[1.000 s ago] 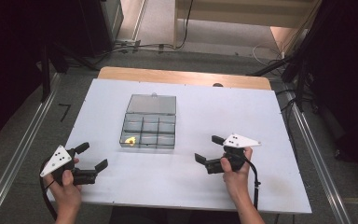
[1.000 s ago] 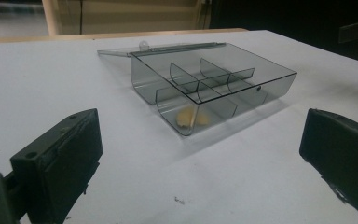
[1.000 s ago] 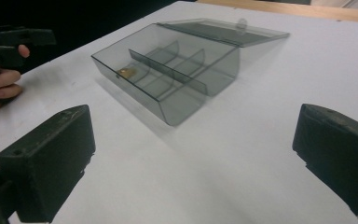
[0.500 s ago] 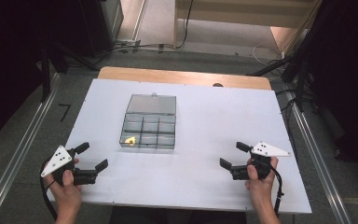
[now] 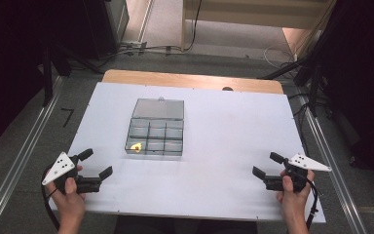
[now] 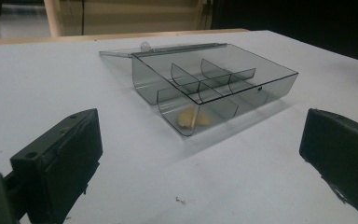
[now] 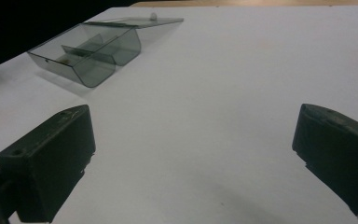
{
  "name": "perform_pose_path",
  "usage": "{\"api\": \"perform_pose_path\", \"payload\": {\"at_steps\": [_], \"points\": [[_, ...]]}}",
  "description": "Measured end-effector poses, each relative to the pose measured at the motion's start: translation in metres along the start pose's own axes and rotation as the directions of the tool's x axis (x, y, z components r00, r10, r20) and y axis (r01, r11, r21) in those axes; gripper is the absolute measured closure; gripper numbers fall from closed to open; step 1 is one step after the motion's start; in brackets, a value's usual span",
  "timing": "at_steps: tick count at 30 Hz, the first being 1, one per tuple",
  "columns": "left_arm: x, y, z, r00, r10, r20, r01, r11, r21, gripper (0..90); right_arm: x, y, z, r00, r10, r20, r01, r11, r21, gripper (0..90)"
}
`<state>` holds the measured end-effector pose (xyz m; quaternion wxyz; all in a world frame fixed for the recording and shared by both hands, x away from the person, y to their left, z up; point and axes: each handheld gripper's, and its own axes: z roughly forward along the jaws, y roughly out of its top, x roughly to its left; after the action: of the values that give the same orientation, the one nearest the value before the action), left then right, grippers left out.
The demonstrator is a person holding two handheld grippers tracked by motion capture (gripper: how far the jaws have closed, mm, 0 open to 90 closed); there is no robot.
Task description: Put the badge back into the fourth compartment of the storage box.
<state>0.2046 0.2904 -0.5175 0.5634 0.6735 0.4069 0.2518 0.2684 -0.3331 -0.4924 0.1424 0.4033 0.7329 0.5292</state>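
light: bright white table (image 5: pixel 224 146), dark surround | shadows: soft | focus: near fingers (image 6: pixel 56 158) blurred

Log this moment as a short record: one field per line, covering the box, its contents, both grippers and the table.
box: clear grey compartment box, lid open and lying flat behind it, mid-table
contents: small yellow item in the front left compartment, as the high view shows it; the other compartments look empty
left gripper: left gripper open, holding nothing, at the near left of the table
right gripper: right gripper open, holding nothing, at the near right
table: white table, wooden strip along far edge
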Motion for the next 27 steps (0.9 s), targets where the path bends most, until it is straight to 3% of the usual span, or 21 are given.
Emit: {"api": "perform_pose_path", "payload": {"at_steps": [12, 27], "points": [[0.000, 0.000, 0.000, 1.0000, 0.000, 0.000, 0.000, 1.0000, -0.003, 0.0, -0.030, -0.013, -0.024, 0.9964, 0.039, 0.075, -0.038, 0.999, -0.009, 0.0], [0.001, 0.000, -0.001, 1.0000, -0.001, -0.002, 0.001, 1.0000, -0.005, 0.0, -0.032, -0.018, -0.020, 0.9954, 0.029, 0.092, -0.029, 1.000, -0.002, 0.0]]}}
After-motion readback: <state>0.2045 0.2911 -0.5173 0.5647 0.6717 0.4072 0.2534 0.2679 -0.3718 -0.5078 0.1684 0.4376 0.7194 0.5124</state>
